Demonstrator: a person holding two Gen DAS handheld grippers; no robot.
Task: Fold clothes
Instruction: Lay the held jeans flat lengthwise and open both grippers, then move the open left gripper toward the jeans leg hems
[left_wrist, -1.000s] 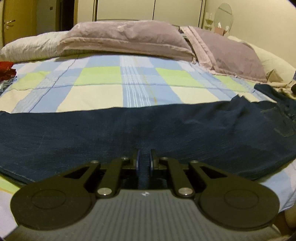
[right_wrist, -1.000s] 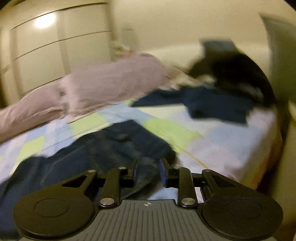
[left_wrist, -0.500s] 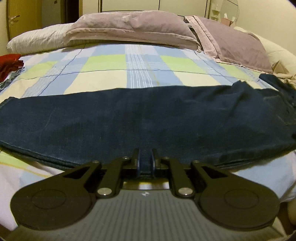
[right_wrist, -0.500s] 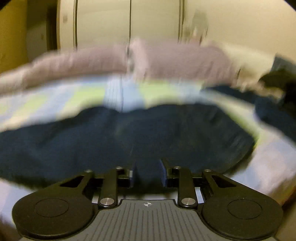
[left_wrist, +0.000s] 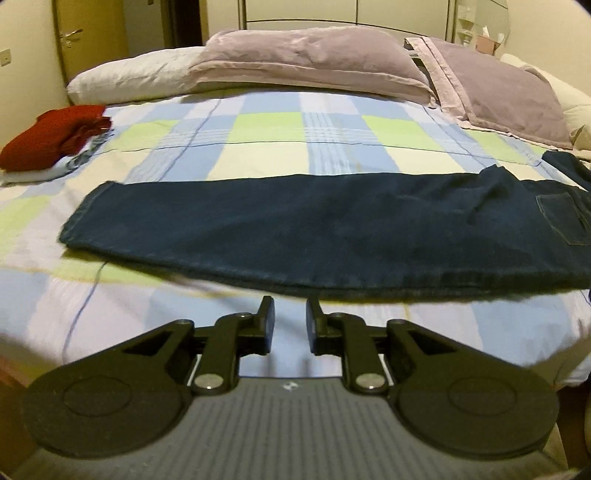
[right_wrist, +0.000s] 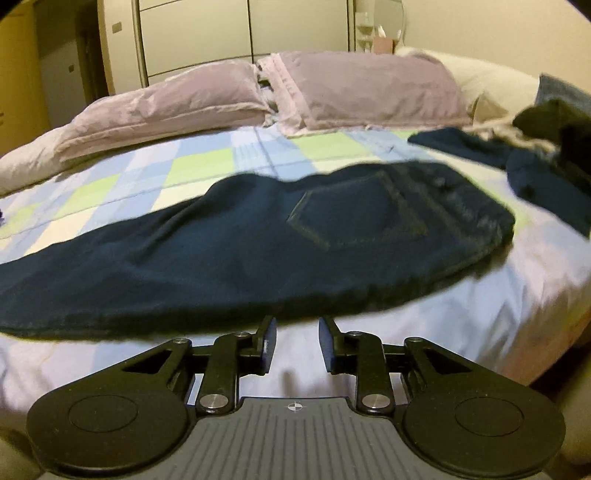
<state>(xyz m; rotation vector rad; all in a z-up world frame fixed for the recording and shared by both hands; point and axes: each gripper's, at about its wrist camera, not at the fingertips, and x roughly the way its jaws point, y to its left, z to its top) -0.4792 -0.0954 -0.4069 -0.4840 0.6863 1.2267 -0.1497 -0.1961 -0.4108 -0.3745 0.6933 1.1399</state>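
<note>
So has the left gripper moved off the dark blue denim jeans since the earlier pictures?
Yes. The left gripper has backed off the dark blue denim jeans toward the near edge of the checked bedsheet, its jaws just opening, nothing between them.

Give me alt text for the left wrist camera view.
Dark blue jeans lie flat across a checked bedspread, just beyond the empty, open left gripper. Folded red clothing sits far left, purple pillows behind.

Bed (left_wrist: 258, 147): jeans (left_wrist: 332, 236), pillows (left_wrist: 314, 62), red garment (left_wrist: 51, 136).
</note>
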